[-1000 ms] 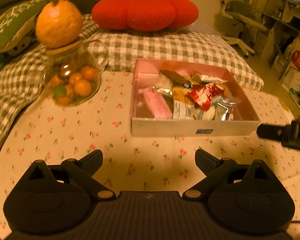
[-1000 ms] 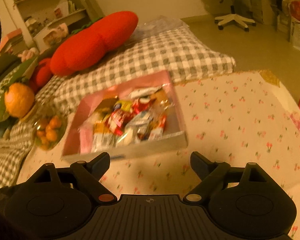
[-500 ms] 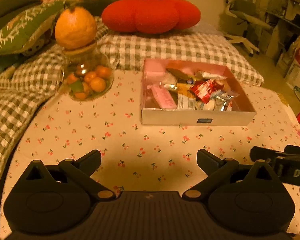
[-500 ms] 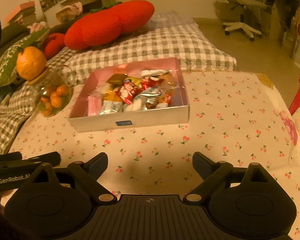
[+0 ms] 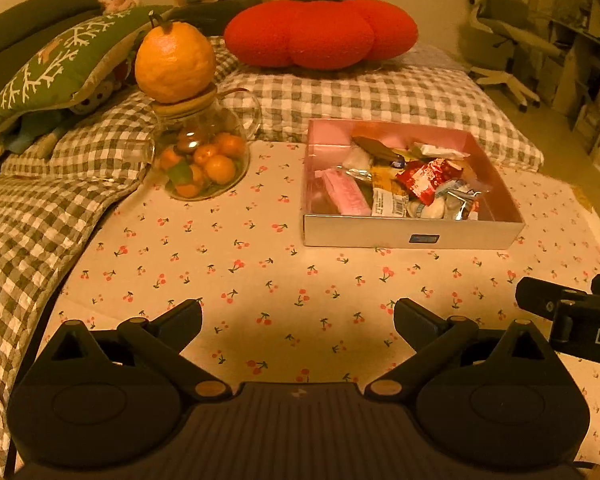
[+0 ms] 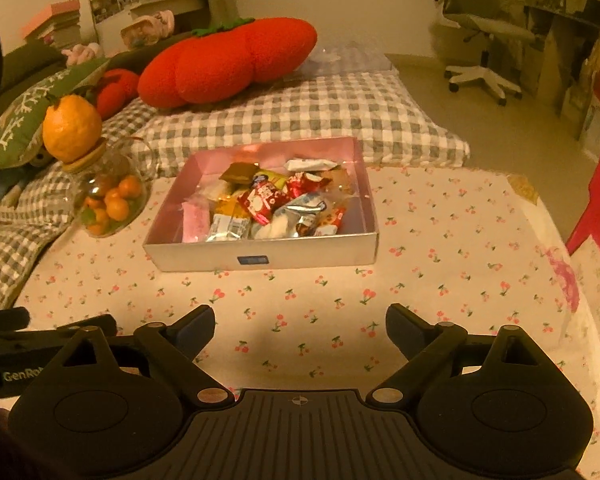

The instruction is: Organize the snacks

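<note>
Both tools hang spread wide and empty over the near edge of the cherry-print surface (image 5: 260,264): the left tool (image 5: 298,316) and the right tool (image 6: 300,322). Toward the far edge sits the shallow pink-lined rectangular box (image 6: 260,258) heaped with wrapped snacks (image 6: 268,204). A round glass jar of small oranges (image 5: 202,162) stands at the far left corner.

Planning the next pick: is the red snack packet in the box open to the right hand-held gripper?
Probably yes: the red packet lies on top of the pile, the box has no lid, and the open right hand-held gripper faces it across bare tablecloth.
</note>
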`<state>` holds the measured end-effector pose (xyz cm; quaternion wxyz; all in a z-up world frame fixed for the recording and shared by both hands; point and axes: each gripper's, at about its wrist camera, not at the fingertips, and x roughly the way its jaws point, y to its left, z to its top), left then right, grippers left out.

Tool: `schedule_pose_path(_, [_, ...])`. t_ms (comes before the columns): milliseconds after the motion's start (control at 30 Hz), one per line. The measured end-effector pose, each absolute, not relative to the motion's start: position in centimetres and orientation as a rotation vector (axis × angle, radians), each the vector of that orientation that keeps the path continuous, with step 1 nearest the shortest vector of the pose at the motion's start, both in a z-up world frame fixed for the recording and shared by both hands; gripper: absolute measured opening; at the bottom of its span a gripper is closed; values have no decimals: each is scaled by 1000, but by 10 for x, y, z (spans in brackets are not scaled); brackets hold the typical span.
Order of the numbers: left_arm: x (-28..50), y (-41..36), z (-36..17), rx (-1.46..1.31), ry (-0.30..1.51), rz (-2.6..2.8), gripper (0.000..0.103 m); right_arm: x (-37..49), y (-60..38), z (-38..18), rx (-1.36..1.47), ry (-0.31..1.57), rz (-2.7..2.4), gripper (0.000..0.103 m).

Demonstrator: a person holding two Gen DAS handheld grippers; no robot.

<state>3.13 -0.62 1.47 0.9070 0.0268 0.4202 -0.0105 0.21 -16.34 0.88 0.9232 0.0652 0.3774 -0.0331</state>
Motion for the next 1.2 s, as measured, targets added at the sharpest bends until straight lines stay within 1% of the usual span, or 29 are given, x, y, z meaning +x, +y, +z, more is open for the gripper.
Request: schedule_pose_path(1200, [26,-10,15,56,866,-32,102,-1,-157,7,109,783,-55,95])
